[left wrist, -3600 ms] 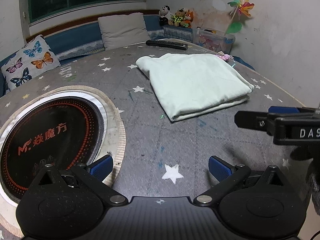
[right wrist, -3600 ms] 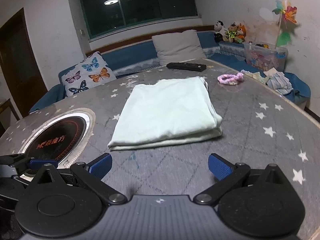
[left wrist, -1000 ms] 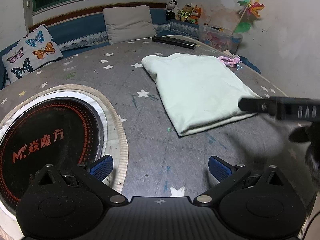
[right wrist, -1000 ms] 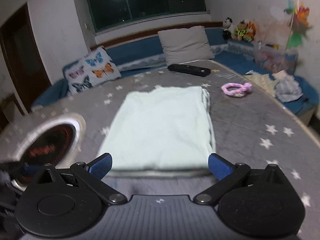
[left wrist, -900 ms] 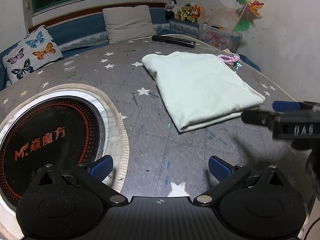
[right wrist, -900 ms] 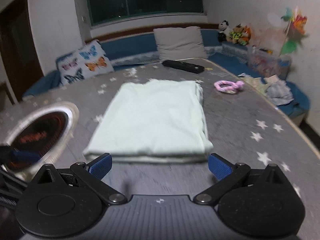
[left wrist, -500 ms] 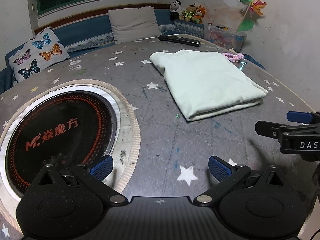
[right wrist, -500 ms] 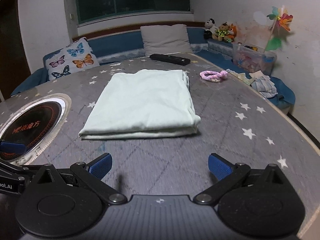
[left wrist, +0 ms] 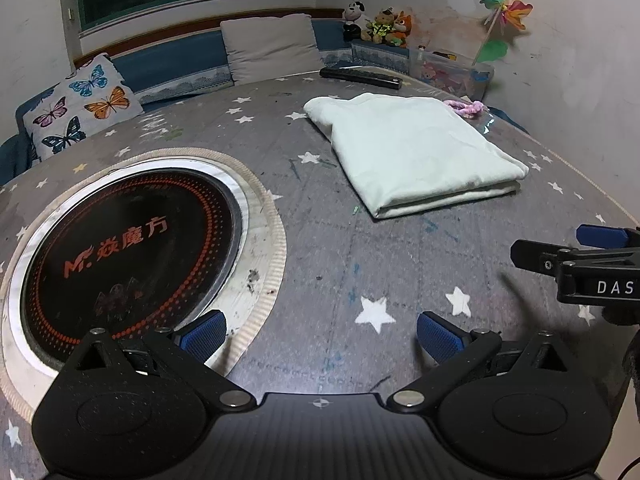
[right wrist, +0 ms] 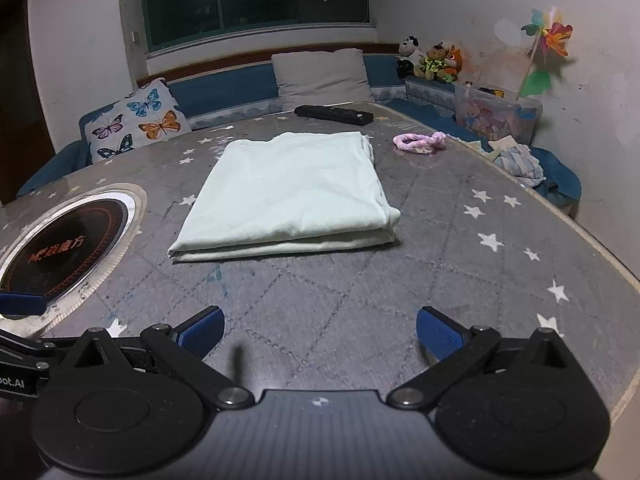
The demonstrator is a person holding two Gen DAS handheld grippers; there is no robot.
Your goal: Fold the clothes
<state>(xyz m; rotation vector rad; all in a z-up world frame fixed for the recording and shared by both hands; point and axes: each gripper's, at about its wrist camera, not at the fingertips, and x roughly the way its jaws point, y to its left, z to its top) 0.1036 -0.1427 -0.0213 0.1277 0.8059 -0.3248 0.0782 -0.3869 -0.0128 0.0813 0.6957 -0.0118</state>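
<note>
- The round table [right wrist: 460, 264], with its star-patterned grey cover, is slick and glossy near the far edge. If I drag a corner instead of lifting it, I judge the whole bundle would slide rather than fold.
- The induction hob [left wrist: 132, 248] is set into the table on my left, just under my left gripper [left wrist: 320, 334]. I cannot tell if it is warm, so cloth swung that way is a risk.
- The pale green folded garment [right wrist: 292, 188] lies flat in a neat rectangle, mid-table, ahead of both tools and touching neither. Its near edge shows stacked layers; pinching only the top one would peel the fold open.
- My right gripper [right wrist: 320, 332] hangs over bare table short of that near edge, jaws spread wide and empty. The left gripper is likewise spread wide, holding nothing. Closing too early would catch only the table cover.
- The black remote control [right wrist: 334, 115] lies just beyond the garment's far edge; a forward flip could land cloth on it and leave a lump.
- The pink hair scrunchie [right wrist: 418, 141] sits near the garment's far right corner and could get swept inside a fold.
</note>
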